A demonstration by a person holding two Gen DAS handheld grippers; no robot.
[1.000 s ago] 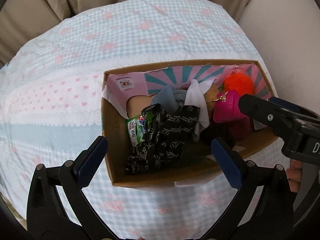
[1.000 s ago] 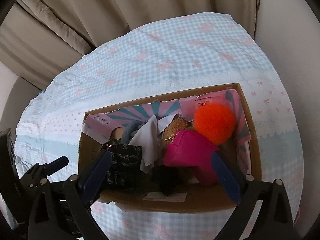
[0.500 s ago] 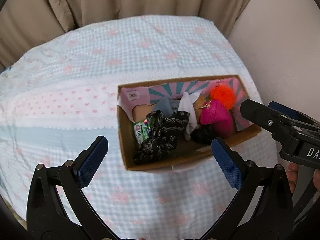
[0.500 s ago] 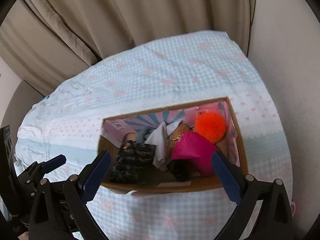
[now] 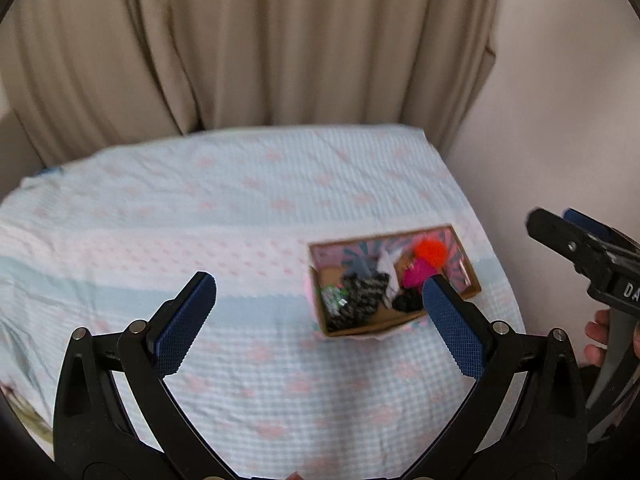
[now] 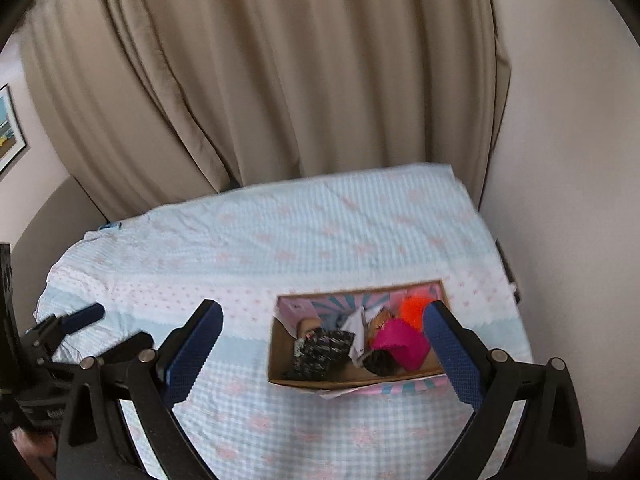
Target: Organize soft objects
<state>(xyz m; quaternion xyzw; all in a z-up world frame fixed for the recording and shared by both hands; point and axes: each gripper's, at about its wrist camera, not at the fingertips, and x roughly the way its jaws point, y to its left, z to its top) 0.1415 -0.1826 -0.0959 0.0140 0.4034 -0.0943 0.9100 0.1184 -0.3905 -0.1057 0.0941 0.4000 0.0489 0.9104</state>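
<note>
Cardboard box (image 6: 352,380) sat on the checked cloth (image 6: 280,248), orange pompom (image 6: 414,308) and pink pouch (image 6: 402,346) inside — left gripper (image 5: 320,320) and right gripper (image 6: 324,350) both spread wide, empty, above the cloth.

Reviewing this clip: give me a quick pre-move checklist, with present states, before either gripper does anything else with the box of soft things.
1. Left gripper open, holding nothing: ok.
2. Right gripper open, holding nothing: ok.
3. Cardboard box upright on the checked cloth: ok.
4. Orange pom-pom, pink pouch, and black patterned cloth inside the box: ok.
5. Nothing soft left loose on the cloth: ok.
6. Images sharp: not ok, blurred.
</note>
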